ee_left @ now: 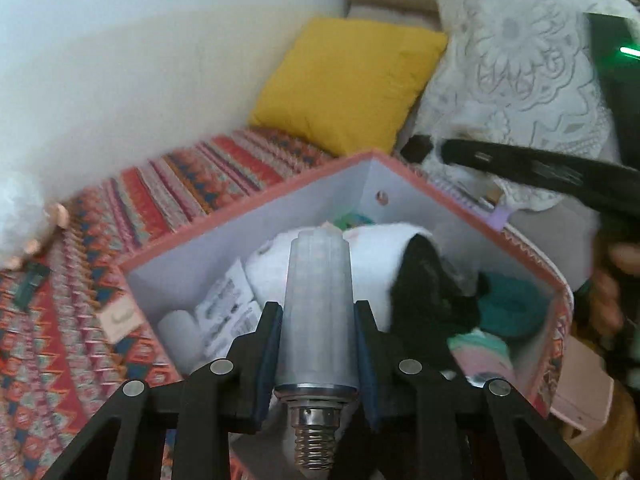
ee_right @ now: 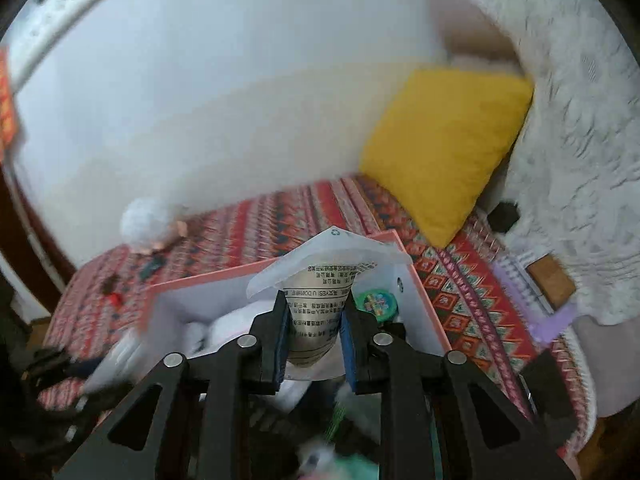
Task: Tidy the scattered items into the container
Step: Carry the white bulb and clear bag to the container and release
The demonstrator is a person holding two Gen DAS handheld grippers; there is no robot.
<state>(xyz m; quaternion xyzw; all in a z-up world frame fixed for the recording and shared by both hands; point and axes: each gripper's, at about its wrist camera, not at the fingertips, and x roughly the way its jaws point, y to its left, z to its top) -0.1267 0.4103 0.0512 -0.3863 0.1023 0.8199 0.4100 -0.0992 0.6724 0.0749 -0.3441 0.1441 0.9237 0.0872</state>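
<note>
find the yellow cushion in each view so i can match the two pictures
Left wrist view: yellow cushion sits upper centre, against the wall, beyond the box's far corner.
Right wrist view: yellow cushion sits right of centre, leaning by the white lace cover.
Shared landmark: the pink-rimmed box, in front of the cushion in both views.

Patterned bedspread (ee_left: 224, 176) carries pink box (ee_left: 256, 204), yellow cushion (ee_left: 348, 80).

White wall (ee_left: 140, 40); yellow cushion (ee_left: 348, 80)
</note>
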